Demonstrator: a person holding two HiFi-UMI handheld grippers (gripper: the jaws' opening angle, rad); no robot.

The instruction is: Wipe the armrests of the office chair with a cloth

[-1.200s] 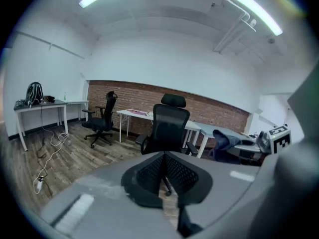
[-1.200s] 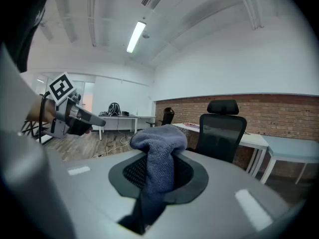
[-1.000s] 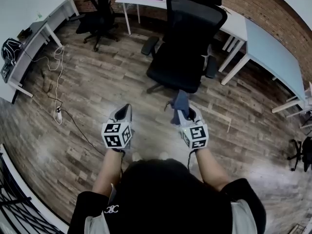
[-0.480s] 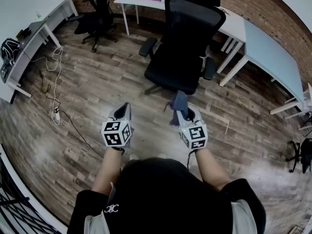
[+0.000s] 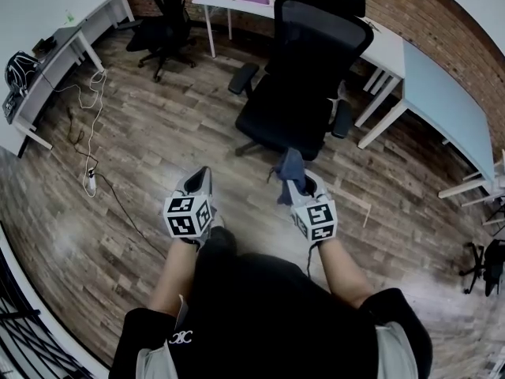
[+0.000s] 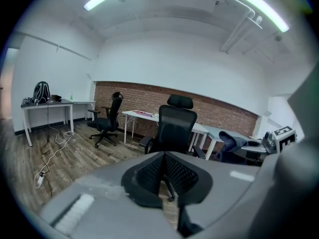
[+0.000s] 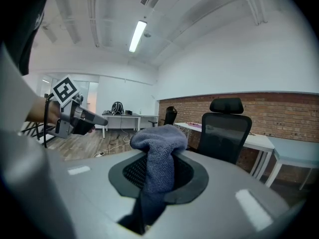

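A black office chair [image 5: 304,77] stands ahead of me with its back turned toward me, its left armrest [image 5: 243,77] and right armrest [image 5: 342,120] sticking out at the sides. My right gripper [image 5: 290,181] is shut on a blue-grey cloth [image 5: 290,168], which bunches up above the jaws [image 7: 158,156]. The cloth hangs short of the chair, not touching it. My left gripper [image 5: 203,181] is shut with nothing in it; in the left gripper view the chair [image 6: 172,128] shows beyond the closed jaws.
White desks [image 5: 410,61] line the brick wall behind the chair. A second black chair [image 5: 162,22] stands at the back left. A white desk [image 5: 55,54] is at the left, and a cable with a power strip [image 5: 90,181] lies on the wood floor.
The view has shifted slightly, and the chair sits a little lower and to the right in the frame. Both grippers keep their places and the cloth stays held.
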